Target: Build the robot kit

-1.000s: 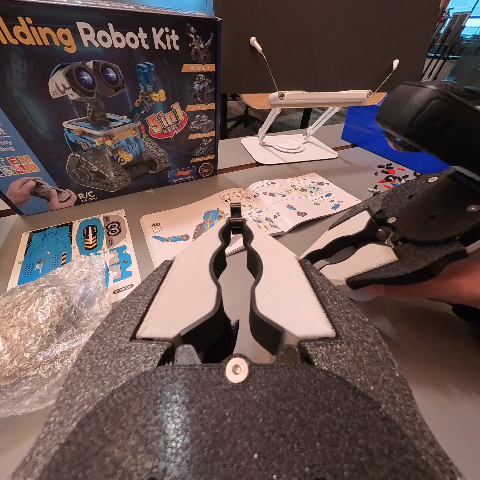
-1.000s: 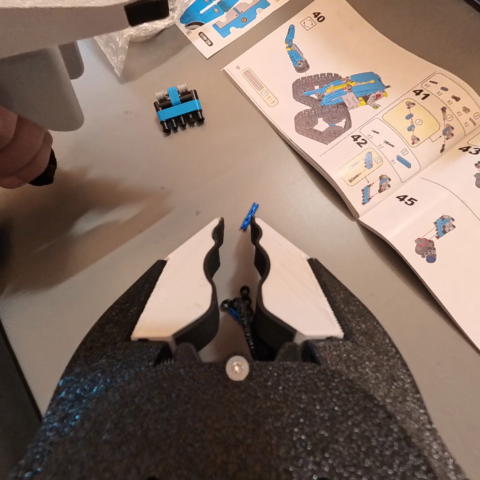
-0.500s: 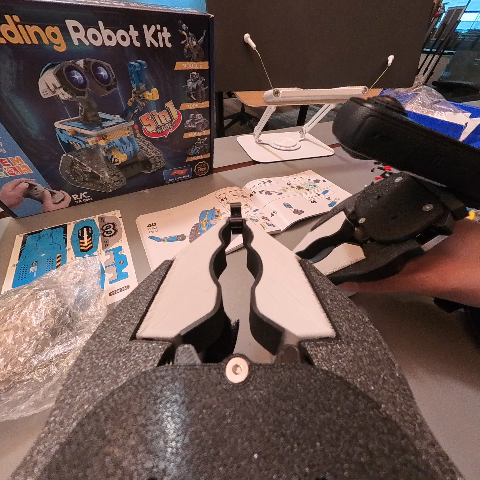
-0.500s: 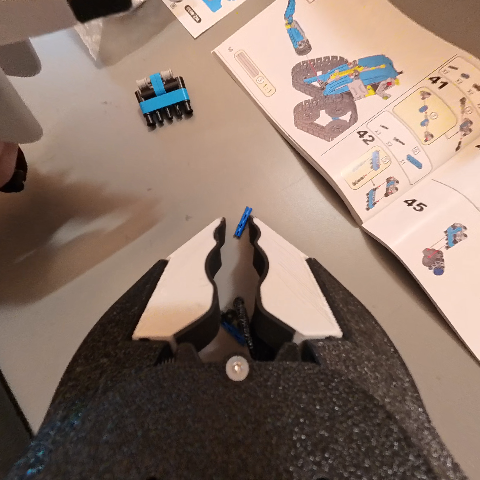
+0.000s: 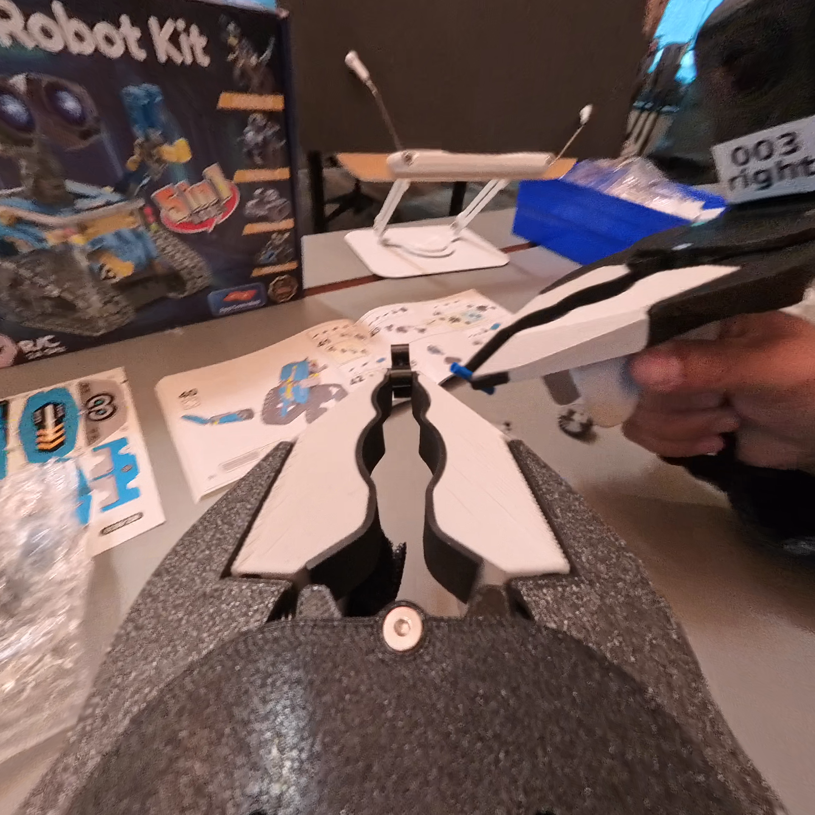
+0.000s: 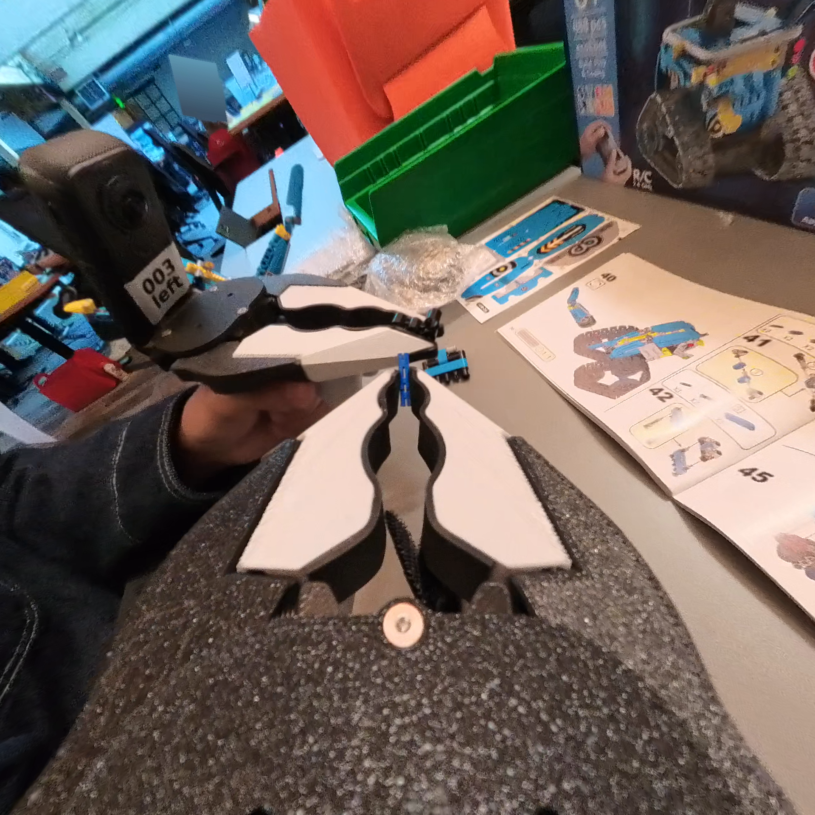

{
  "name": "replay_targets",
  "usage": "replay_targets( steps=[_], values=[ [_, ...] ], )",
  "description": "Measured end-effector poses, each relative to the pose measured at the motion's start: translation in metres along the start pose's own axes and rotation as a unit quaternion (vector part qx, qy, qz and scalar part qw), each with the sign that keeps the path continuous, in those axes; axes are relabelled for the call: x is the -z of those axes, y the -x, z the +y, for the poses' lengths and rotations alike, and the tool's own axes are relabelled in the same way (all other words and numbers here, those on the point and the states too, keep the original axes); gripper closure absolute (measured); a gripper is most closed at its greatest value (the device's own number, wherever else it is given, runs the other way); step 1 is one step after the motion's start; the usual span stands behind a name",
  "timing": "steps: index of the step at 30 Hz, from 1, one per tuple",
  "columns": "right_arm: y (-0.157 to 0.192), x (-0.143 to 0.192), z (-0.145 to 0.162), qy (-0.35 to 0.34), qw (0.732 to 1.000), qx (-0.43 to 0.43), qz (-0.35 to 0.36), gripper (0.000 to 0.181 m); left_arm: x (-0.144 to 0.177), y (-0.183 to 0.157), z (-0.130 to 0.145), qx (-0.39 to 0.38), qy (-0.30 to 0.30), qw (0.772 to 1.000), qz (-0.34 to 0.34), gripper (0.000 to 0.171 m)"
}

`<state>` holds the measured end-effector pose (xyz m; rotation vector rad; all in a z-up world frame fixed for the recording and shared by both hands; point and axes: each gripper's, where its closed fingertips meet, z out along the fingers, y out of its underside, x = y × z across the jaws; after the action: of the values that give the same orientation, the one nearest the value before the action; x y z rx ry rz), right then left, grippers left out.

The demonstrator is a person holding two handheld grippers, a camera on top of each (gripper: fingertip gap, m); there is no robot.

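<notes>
Tongs in both our hands are shut on small building-kit parts and held up off the grey table (image 5: 661, 573), tip near tip. Our left tongs (image 5: 400, 375) are closed on a small black plastic connector piece (image 5: 399, 356), which sticks out past their tips at the centre of the left wrist view; in the right wrist view the same tongs cross the middle left of the frame. Our right tongs (image 6: 404, 383) are pinched on a thin blue plastic pin (image 6: 403, 378), held upright at the centre of the right wrist view; in the left wrist view that pin shows at centre right (image 5: 461, 371), just beside the black piece. We judge that the two parts are held this close and off the table so that one may be lined up with the other.

Lower down, past the pin, a small blue-and-black beam assembly with black pegs (image 6: 445, 366) lies on the table. The open white instruction booklet (image 6: 661, 375) fills the right of that view, where we could read it. A blue sticker sheet (image 6: 547, 251), crumpled clear plastic wrap (image 6: 419, 264), a green plastic bin (image 6: 463, 167) and the dark blue kit box (image 5: 145, 167) stand farther back.

A second ago our right tongs were pointed down at the table, open, with the blue pin lying between their tips; now they are raised and level, shut on it. Our left tongs have kept their grip, though the view has swung a little.
</notes>
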<state>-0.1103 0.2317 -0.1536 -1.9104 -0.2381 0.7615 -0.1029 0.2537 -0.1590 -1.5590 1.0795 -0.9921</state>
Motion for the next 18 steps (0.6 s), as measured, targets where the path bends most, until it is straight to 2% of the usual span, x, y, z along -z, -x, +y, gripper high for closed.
replay_targets(
  steps=[4,11,15,18],
  values=[
    [0.008,0.003,-0.003,-0.017,1.000,0.024,-0.007,0.177,0.000,-0.017,-0.006,-0.022,-0.017,0.999,0.019,0.164],
    [0.007,0.005,0.005,0.013,0.998,0.058,0.006,0.177,0.003,-0.022,-0.009,-0.051,-0.020,0.998,0.018,0.164],
    [0.001,0.003,0.015,0.042,0.996,0.078,0.024,0.177,-0.001,-0.025,-0.002,-0.112,0.001,0.994,0.000,0.164],
    [-0.004,0.001,0.022,0.056,0.994,0.089,0.034,0.177,-0.004,-0.023,0.007,-0.095,0.023,0.995,0.010,0.164]
  ],
)
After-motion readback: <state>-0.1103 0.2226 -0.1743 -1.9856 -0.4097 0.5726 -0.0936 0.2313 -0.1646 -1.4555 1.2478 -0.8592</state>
